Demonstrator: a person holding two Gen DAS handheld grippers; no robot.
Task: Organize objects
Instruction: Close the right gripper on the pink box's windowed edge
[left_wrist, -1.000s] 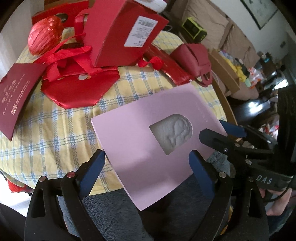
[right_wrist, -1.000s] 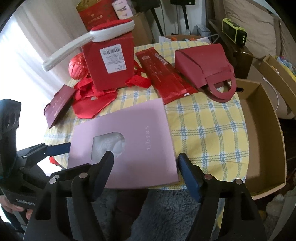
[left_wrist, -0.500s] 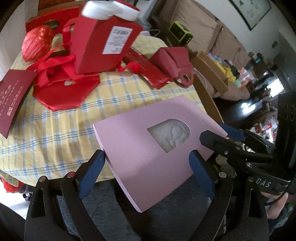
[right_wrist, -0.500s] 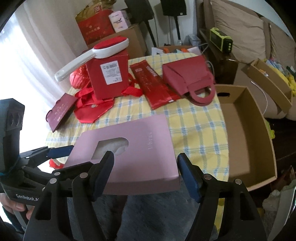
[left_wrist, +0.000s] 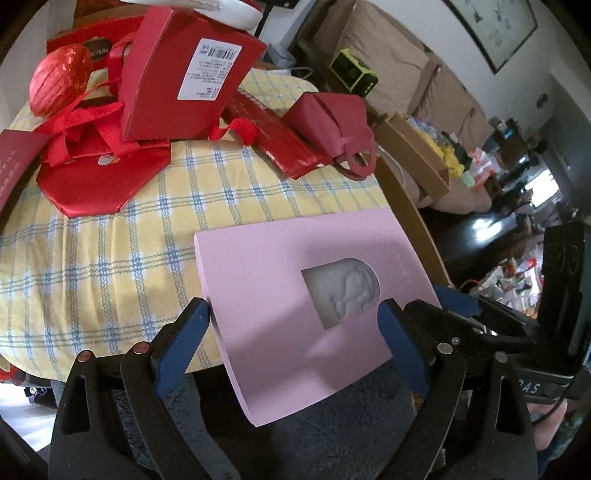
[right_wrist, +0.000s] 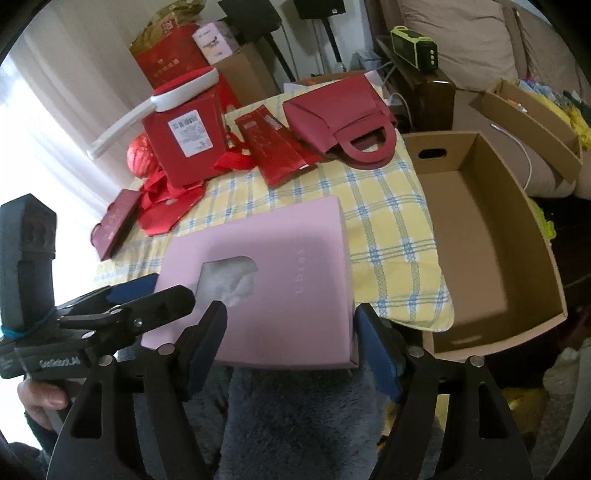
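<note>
I hold the pink box (left_wrist: 295, 295) between both hand-held grippers, left (left_wrist: 295, 332) and right (right_wrist: 291, 332), each clamped on its sides, over the near edge of the worktop (left_wrist: 110, 258), and uneven pressure could let it slip down.

We hold a flat pink box (left_wrist: 295, 295) between the blue pads of our left gripper (left_wrist: 293, 325), one pad at each side edge; whether they press on it we cannot tell. The box juts past the edge of the yellow checked surface (left_wrist: 110, 266), and its arched window shows something white inside. Our right gripper (left_wrist: 461, 314) reaches in at the box's right edge. Farther back sit a red carton (left_wrist: 184, 77) with a white label, a red foil ball (left_wrist: 59, 85), a flat red pack (left_wrist: 284, 147) and a dark red handbag-shaped box (left_wrist: 336, 122).
</note>
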